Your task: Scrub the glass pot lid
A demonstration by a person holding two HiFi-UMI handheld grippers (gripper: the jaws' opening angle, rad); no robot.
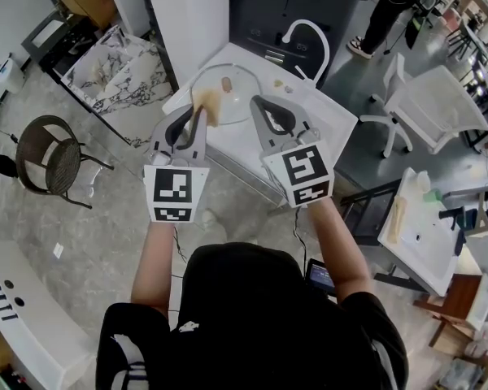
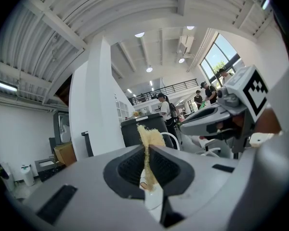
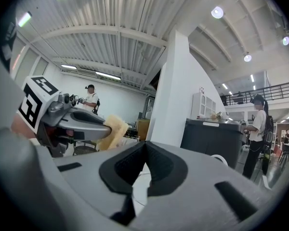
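Grippers: two, left gripper and right gripper
Marker cubes: two, left cube and right cube
Lid: one
Sponge: one
Faucet: one
Dark chair: one
White chair: one
Bystander, head view: one

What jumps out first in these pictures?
Two grey grippers with black-and-white marker cubes, held out by a person, fill the head view's middle. The left gripper pinches a yellowish sponge; the right gripper is shut and empty. Beyond them a glass pot lid lies on a white table.
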